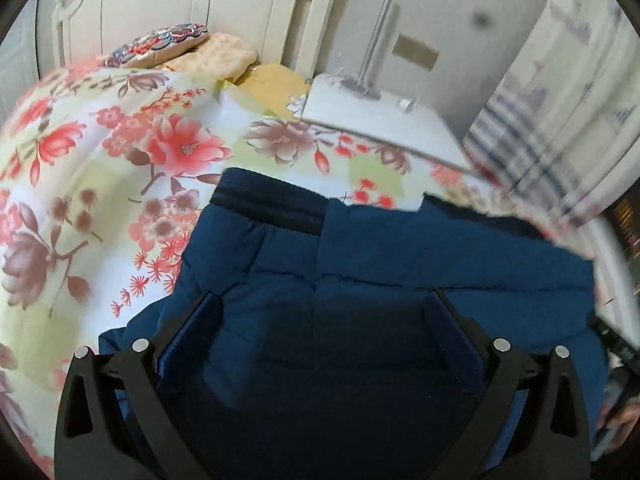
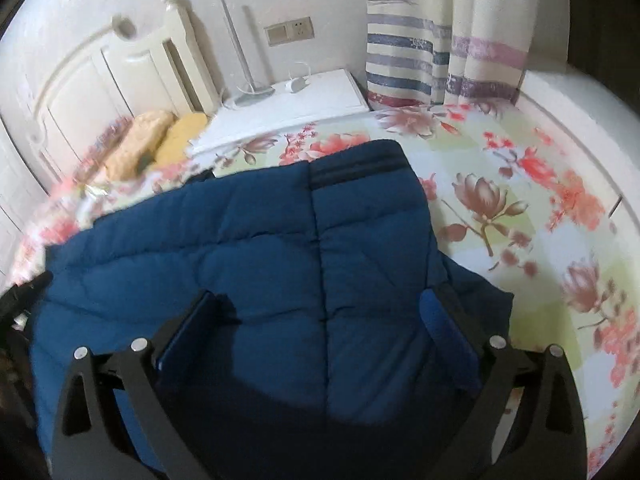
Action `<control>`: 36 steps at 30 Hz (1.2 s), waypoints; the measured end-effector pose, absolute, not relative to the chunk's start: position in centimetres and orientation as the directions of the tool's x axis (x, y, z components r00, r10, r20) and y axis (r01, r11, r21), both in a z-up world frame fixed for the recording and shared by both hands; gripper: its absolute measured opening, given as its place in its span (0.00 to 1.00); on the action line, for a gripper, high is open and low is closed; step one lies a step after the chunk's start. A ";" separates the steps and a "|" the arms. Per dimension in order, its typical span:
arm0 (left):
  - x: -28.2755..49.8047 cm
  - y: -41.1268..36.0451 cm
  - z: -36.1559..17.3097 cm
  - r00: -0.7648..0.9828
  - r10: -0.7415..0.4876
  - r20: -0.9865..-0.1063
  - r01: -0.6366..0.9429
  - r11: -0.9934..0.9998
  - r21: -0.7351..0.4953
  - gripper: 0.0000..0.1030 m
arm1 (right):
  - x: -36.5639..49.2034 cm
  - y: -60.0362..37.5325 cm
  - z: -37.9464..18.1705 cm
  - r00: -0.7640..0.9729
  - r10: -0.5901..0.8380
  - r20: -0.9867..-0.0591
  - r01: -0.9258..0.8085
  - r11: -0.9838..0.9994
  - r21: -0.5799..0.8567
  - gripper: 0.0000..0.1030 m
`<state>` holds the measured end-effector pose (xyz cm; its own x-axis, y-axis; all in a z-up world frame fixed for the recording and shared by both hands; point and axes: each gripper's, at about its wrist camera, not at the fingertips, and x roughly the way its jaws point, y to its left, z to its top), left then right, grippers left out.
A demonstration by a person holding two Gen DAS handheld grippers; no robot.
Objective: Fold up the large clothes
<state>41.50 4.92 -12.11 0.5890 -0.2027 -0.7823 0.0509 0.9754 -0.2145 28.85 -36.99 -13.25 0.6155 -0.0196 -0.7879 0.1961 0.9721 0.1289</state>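
Left wrist view alone shows a patterned pillow (image 1: pixel 160 46); right wrist view alone, striped curtains (image 2: pixel 444 60). Blue quilted jacket (image 2: pixel 248 248) lies folded on the floral bed (image 2: pixel 520 208). Left gripper (image 1: pixel 320 316) and right gripper (image 2: pixel 320 312) hang over it, jaws released, empty.

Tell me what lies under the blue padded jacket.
The blue padded jacket lies on the floral bedsheet, which shows all around it. Anything directly beneath the jacket is covered.

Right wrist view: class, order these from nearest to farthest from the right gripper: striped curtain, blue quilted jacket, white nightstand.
1. Blue quilted jacket, directly beneath the right gripper.
2. White nightstand, beyond the jacket, beside the bed.
3. Striped curtain, back right.
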 end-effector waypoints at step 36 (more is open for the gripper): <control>35.0 10.5 -12.6 0.634 -0.227 -0.739 0.047 0.965 -0.257 0.96 | 24.0 -37.6 -13.5 0.652 0.027 -0.758 0.181 0.965 0.190 0.98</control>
